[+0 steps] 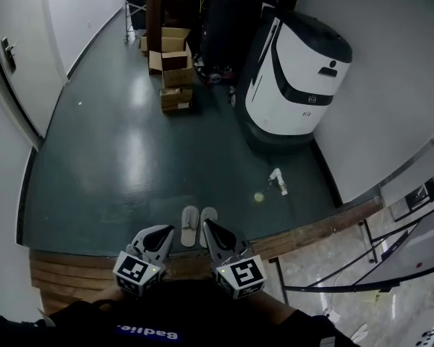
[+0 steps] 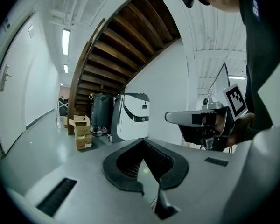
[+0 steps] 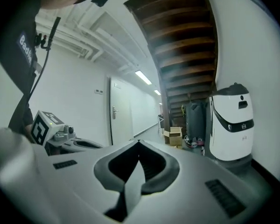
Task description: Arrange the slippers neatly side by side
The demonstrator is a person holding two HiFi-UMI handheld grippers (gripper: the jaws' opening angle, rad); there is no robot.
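Note:
Two white slippers lie side by side on the dark green floor, toes pointing away from me, just past a wooden step edge. The left slipper (image 1: 189, 226) shows in full. The right slipper (image 1: 210, 214) is partly hidden behind my right gripper (image 1: 205, 223), which hangs above it, shut and empty. My left gripper (image 1: 171, 229) is held a little left of the pair, also shut with nothing in it. In the left gripper view the jaw tips (image 2: 142, 140) meet, and the right gripper (image 2: 170, 117) shows alongside. The right gripper view shows its jaws (image 3: 139, 141) closed, pointing down the hallway.
A big white machine (image 1: 296, 71) stands against the right wall, with cardboard boxes (image 1: 175, 71) stacked farther back by the stairs. A small white object (image 1: 278, 181) and a yellow speck (image 1: 259, 196) lie on the floor. A door (image 1: 7, 49) is at left and a metal frame (image 1: 390, 251) at right.

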